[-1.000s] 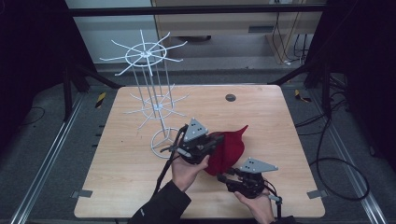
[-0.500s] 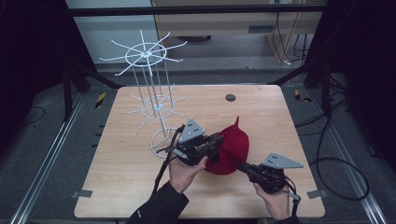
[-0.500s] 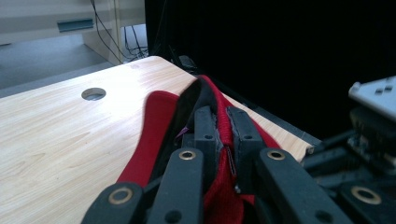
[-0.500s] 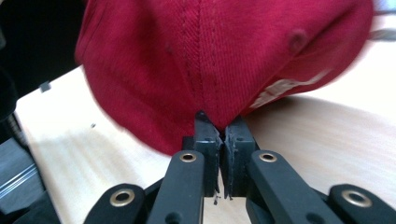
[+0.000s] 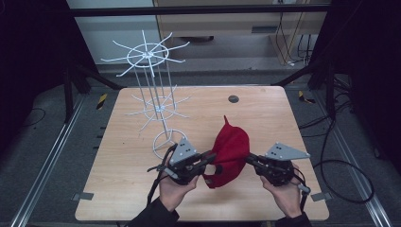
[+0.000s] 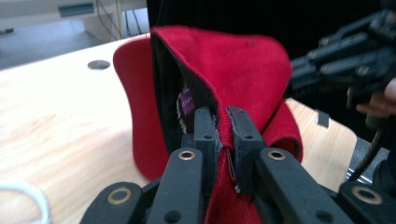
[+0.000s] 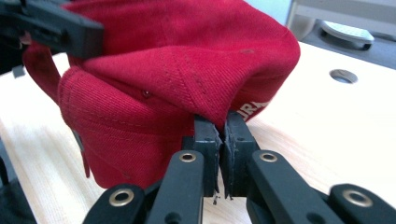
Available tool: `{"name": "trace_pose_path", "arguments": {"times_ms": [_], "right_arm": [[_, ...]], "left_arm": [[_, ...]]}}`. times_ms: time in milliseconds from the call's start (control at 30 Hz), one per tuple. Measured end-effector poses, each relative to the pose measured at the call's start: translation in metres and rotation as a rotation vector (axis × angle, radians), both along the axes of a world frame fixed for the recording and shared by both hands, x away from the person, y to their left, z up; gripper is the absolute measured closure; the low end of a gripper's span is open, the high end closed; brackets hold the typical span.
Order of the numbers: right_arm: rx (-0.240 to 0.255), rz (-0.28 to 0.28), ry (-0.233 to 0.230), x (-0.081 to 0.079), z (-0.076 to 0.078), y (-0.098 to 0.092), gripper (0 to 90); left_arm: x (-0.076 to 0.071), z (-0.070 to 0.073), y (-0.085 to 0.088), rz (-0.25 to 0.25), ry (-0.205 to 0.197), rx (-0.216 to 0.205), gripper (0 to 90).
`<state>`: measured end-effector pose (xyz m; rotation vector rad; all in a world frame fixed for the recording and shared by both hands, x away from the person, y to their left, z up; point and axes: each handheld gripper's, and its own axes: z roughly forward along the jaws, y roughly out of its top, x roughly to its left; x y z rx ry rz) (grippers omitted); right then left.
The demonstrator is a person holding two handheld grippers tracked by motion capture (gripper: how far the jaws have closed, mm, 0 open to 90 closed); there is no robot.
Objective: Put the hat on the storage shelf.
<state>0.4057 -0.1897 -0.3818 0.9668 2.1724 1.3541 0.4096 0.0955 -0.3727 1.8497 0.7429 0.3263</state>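
A red cap (image 5: 232,149) hangs between my two grippers, just above the wooden table (image 5: 120,165) near its front edge. My left gripper (image 5: 211,159) is shut on the cap's left rim; in the left gripper view (image 6: 226,123) the red fabric (image 6: 233,60) is pinched between the pads and the dark lining faces me. My right gripper (image 5: 249,160) is shut on the cap's right side. In the right gripper view (image 7: 221,126) its pads pinch a fold of the crown (image 7: 177,65), with the left gripper (image 7: 51,23) at the top left.
A white wire display rack (image 5: 161,111) with spoked arms stands on the table's left half, its ring base (image 5: 166,142) just behind my left hand. A round hole (image 5: 233,99) sits in the tabletop farther back. Cables and rails lie on the floor around the table.
My right gripper swung from under the cap's front out to its right side, rose and closed on the fabric. The cap lifted and now stretches between both grippers. The left hand shifted slightly.
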Motion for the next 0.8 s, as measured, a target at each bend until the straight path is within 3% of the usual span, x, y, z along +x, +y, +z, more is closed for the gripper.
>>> {"name": "trace_pose_path", "arguments": {"times_ms": [100, 267, 467, 600, 800], "right_arm": [[-0.068, 0.058, 0.000, 0.005, 0.008, 0.026, 86.0], [-0.105, 0.105, -0.001, 0.011, 0.010, 0.053, 85.7], [-0.158, 0.172, 0.014, 0.017, 0.007, 0.093, 85.2], [-0.197, 0.205, 0.033, 0.021, -0.004, 0.121, 85.1], [-0.232, 0.206, 0.073, 0.024, -0.019, 0.132, 85.6]], "left_arm": [[-0.003, -0.009, 0.018, 0.023, 0.024, -0.001, 82.7], [-0.005, -0.028, 0.048, 0.076, 0.061, 0.000, 82.6], [-0.007, -0.052, 0.073, 0.121, 0.108, 0.038, 82.5], [-0.007, -0.068, 0.082, 0.143, 0.135, 0.084, 82.5], [-0.001, -0.085, 0.081, 0.145, 0.179, 0.146, 82.5]]}}
